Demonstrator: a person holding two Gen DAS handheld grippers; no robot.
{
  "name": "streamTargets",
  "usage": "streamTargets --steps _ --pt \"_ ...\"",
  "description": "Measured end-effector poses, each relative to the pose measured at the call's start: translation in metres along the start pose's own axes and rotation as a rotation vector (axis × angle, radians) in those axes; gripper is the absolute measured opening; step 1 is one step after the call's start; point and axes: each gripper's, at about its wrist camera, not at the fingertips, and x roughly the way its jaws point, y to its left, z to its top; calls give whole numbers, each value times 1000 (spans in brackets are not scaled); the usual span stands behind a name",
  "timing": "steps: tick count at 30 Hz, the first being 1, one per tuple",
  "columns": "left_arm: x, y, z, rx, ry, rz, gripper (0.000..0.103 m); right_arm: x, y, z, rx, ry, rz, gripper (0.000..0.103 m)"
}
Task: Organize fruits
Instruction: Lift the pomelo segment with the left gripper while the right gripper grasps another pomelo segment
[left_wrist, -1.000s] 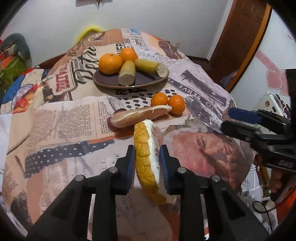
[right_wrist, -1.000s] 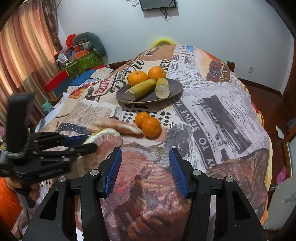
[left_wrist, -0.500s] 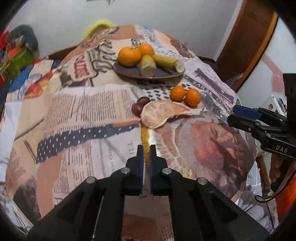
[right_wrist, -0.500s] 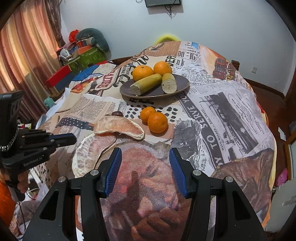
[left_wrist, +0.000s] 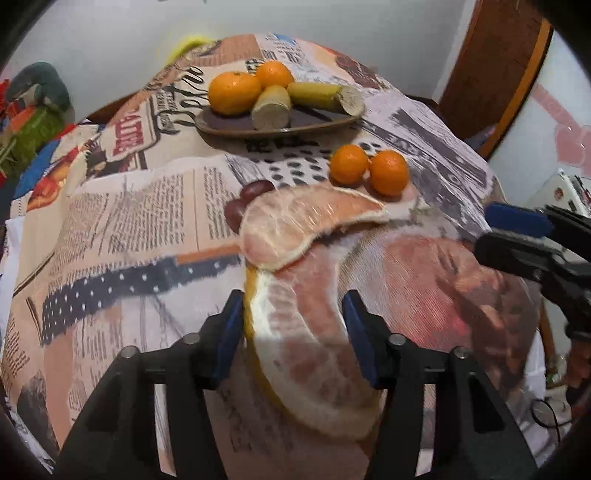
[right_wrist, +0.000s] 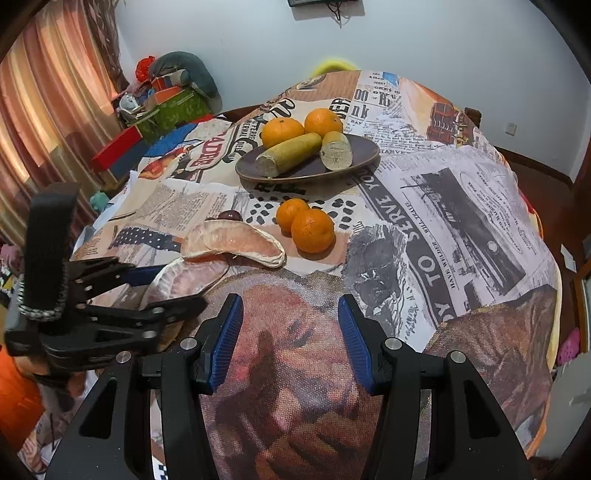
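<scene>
A large pomelo wedge (left_wrist: 310, 350) lies flat on the table between the fingers of my left gripper (left_wrist: 291, 332), which is open around it. It also shows in the right wrist view (right_wrist: 188, 275). A second pomelo wedge (left_wrist: 306, 225) lies just beyond, touching it, and also shows in the right wrist view (right_wrist: 236, 243). Two loose tangerines (left_wrist: 369, 168) sit beyond that. A dark plate (left_wrist: 317, 120) at the far side holds two tangerines and two yellow cut pieces. My right gripper (right_wrist: 291, 339) is open and empty above the tablecloth.
Dark grapes (left_wrist: 247, 201) lie left of the far wedge. The round table (right_wrist: 461, 206) has a newspaper-print cloth. Boxes and clutter (right_wrist: 166, 103) stand by the curtain at far left. A wooden door (left_wrist: 491, 66) is at right.
My left gripper held the wedge upright, laid it flat on the table, closed to a narrow gap, and now stands open around it. My right gripper stayed open and barely moved.
</scene>
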Motion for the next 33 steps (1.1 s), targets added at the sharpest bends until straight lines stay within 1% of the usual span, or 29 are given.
streamTargets --steps 2,8,11,14,16,20,23,25,29,31,33 --pt "0 1 1 -1 -6 -1 49 1 1 1 -4 1 6 50" --pt "-15 16 -8 -23 -15 -24 48 8 14 7 -42 7 33 50" --pt "-26 32 -15 -48 -25 -23 48 16 21 13 -69 14 42 52" --pt "-37 51 -19 -71 -42 0 48 27 30 21 -100 23 41 54" --pt "-42 65 -22 -92 -48 5 48 34 36 26 -124 31 41 55" --pt "-44 84 -26 -115 -50 18 48 56 49 34 -186 82 55 55" --pt "-41 92 -30 -129 -44 1 48 71 56 38 -236 127 76 55" --pt "-39 93 -31 -131 -50 -5 48 79 60 43 -269 134 72 60" --pt "-35 91 -31 -118 -55 2 48 89 58 54 -274 158 99 70" --pt "-35 91 -31 -118 -52 5 48 94 59 55 -291 172 94 71" --pt "-35 90 -30 -114 -47 7 48 97 57 52 -303 189 92 74"
